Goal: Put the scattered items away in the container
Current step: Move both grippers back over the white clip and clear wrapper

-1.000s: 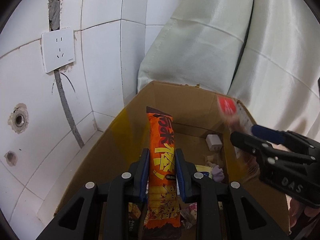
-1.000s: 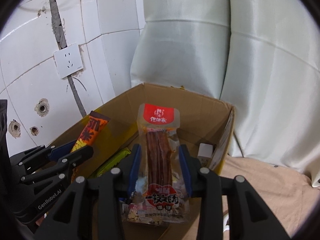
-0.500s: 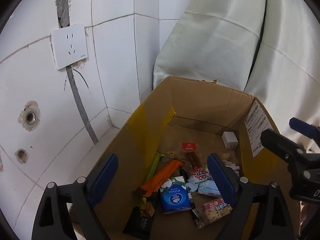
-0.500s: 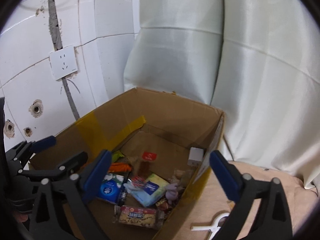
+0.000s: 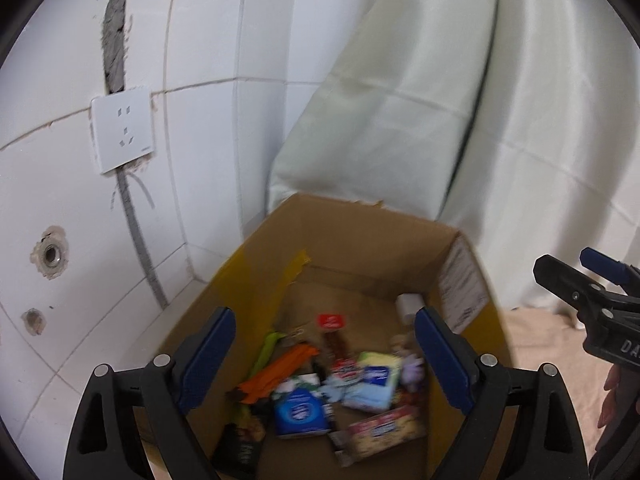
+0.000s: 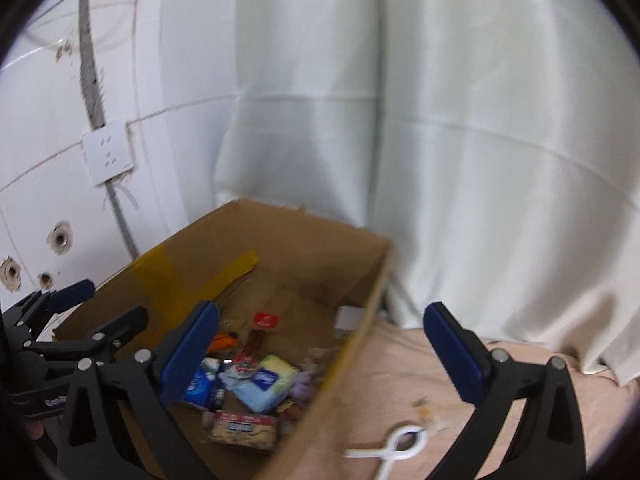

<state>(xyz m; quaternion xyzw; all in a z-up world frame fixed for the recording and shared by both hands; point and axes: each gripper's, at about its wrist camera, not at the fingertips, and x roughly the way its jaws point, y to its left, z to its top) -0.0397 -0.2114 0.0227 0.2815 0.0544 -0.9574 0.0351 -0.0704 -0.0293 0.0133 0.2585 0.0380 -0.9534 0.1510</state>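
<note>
An open cardboard box (image 5: 360,240) (image 6: 312,236) stands in the wall corner. Inside lie the orange snack bar (image 5: 280,370), the red-topped meat stick pack (image 5: 332,332) (image 6: 260,328), a blue tissue pack (image 5: 300,414), a pale blue and yellow pack (image 6: 264,384) and a biscuit pack (image 6: 244,430). My left gripper (image 5: 320,360) is open and empty above the box. My right gripper (image 6: 324,356) is open and empty, above the box's right wall. Both views are slightly blurred.
A white clip (image 6: 396,446) lies on the beige cloth (image 6: 440,380) right of the box. White tiled wall with a socket (image 5: 120,134) is at the left. A white curtain (image 6: 440,120) hangs behind.
Both grippers opened and dropped their packs, the orange bar and the meat stick, into the box. Both grippers have since pulled back and the right one swung right.
</note>
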